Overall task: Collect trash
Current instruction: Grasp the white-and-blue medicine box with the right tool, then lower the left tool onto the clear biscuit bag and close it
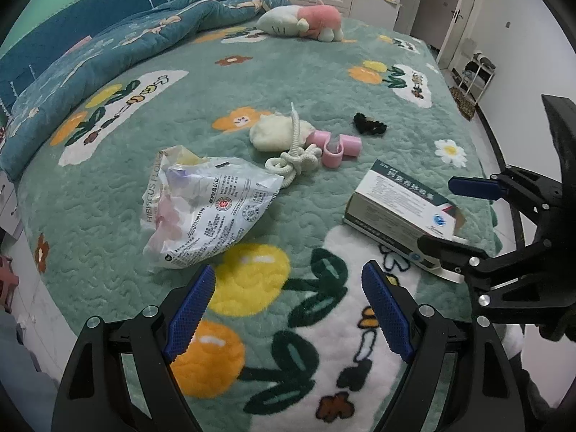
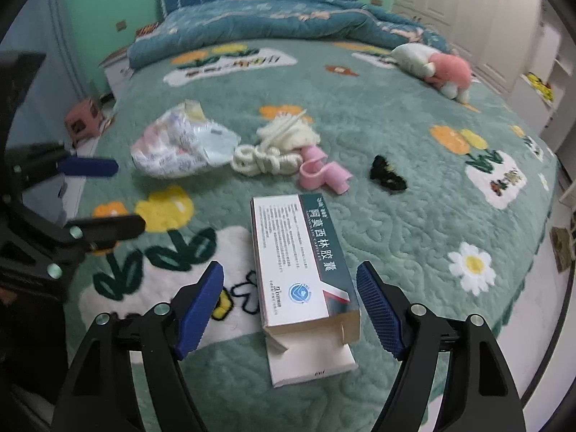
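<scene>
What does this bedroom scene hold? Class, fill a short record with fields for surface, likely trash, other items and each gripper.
surface: green flowered bedspread
likely trash: crumpled plastic bag; open medicine box
other items: white cord; pink rollers; black scrunchie; plush toy
left gripper: open, empty
right gripper: open, straddling the box

Bed, green flowered cover [image 1: 324, 82]: crumpled wrapper [image 1: 201, 212] centre-left, medicine box [image 1: 392, 208] right, rope [image 1: 295, 160], pink rollers [image 1: 338, 145] centre, plush toy [image 1: 306, 21] top.
</scene>
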